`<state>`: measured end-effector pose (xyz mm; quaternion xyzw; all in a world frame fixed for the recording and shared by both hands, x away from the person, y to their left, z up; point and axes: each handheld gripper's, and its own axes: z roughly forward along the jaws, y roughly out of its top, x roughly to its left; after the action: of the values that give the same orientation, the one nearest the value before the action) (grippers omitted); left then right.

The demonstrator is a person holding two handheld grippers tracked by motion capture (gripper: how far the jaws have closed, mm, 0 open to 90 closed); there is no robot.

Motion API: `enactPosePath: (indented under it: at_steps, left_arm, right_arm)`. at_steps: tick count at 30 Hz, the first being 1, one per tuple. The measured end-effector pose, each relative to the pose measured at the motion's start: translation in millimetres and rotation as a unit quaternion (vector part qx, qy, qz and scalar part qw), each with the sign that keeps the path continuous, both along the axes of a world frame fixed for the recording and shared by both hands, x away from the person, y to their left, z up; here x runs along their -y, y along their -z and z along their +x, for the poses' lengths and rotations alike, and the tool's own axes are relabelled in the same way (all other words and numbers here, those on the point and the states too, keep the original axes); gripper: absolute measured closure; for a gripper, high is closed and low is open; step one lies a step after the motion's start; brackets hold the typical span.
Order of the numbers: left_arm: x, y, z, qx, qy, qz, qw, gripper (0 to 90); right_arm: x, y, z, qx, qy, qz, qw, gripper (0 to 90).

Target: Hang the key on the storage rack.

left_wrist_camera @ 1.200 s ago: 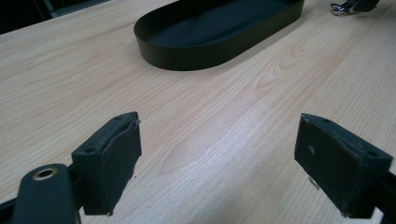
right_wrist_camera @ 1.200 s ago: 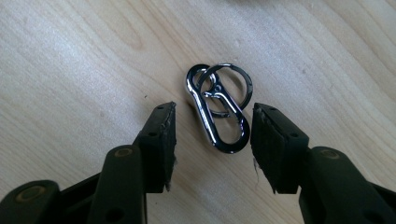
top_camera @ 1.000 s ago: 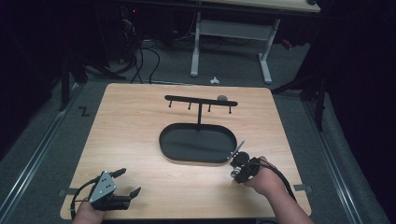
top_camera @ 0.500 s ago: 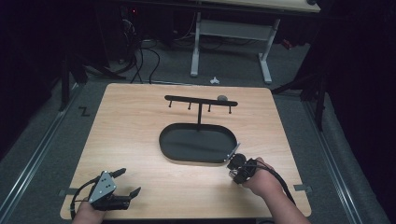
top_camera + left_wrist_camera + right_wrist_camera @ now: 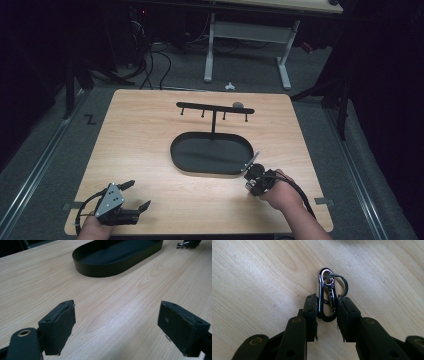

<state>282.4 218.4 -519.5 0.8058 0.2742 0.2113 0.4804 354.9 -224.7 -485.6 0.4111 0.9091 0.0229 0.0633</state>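
Note:
A shiny metal carabiner [image 5: 327, 297] with a key ring [image 5: 342, 285] on its top end lies flat on the wooden table. My right gripper [image 5: 327, 302] points down at it, and its jaws, which have just been closing, grip the carabiner's lower loop from both sides. In the high view this right gripper [image 5: 251, 184] stands just off the near right end of the black oval tray [image 5: 180, 160]. My left gripper [image 5: 140, 194] rests at the near left of the table. Its pads [image 5: 60, 325] stand wide apart with bare wood between them.
A low black rack with several hooks [image 5: 215, 107] stands behind the tray, with a small grey object [image 5: 238, 105] at its right end. The tray's rim [image 5: 100, 271] lies ahead of the left gripper. Table legs and cables are on the floor beyond.
The right gripper's jaws have drawn in and it looks more compact at the tray's end. Neither hand has shifted, and the left gripper is unchanged.

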Motion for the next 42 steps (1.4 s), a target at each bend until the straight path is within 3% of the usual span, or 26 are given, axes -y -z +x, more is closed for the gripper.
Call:
enactPosePath:
  at_steps: [2, 9, 13, 16, 28, 37, 39, 42]
  left_arm:
    - [0.1, 0.1, 0.1, 0.000, 0.000, 0.000, 1.0000, 15.2]
    - [0.2, 0.0, -0.2, 0.000, 0.000, 0.001, 1.0000, 15.3]
    - [0.2, 0.0, -0.1, 0.000, 0.000, 0.001, 1.0000, 15.2]
    - [0.1, 0.0, 0.0, 0.000, 0.001, 0.000, 1.0000, 15.2]
    - [0.3, -0.1, -0.1, 0.000, 0.002, 0.001, 1.0000, 15.3]
    - [0.4, -0.2, -0.1, 0.000, 0.002, 0.002, 1.0000, 15.2]
    - [0.5, -0.2, -0.2, 0.000, 0.002, 0.002, 1.0000, 15.2]
    - [0.4, -0.1, -0.1, 0.000, 0.002, 0.002, 1.0000, 15.3]
  right_arm:
    - [2.1, -2.8, 0.3, 0.000, 0.005, 0.010, 0.9999, 70.1]
    - [3.5, -4.4, -1.0, 0.000, 0.011, 0.012, 0.9999, 70.1]
    - [2.2, -3.1, -1.6, 0.000, 0.011, 0.008, 0.9999, 69.9]
    - [0.4, -4.0, -1.2, 0.014, 0.009, 0.000, 0.9999, 69.6]
    - [0.0, -3.8, -0.6, 0.016, 0.008, -0.003, 0.9998, 70.0]
    - [-1.4, 0.7, -3.2, 0.019, 0.001, -0.011, 0.9998, 73.5]
    - [-2.4, -0.9, -4.5, 0.035, -0.002, -0.016, 0.9993, 84.8]
    - [-1.2, -2.2, -2.9, 0.027, -0.004, -0.010, 0.9996, 84.9]
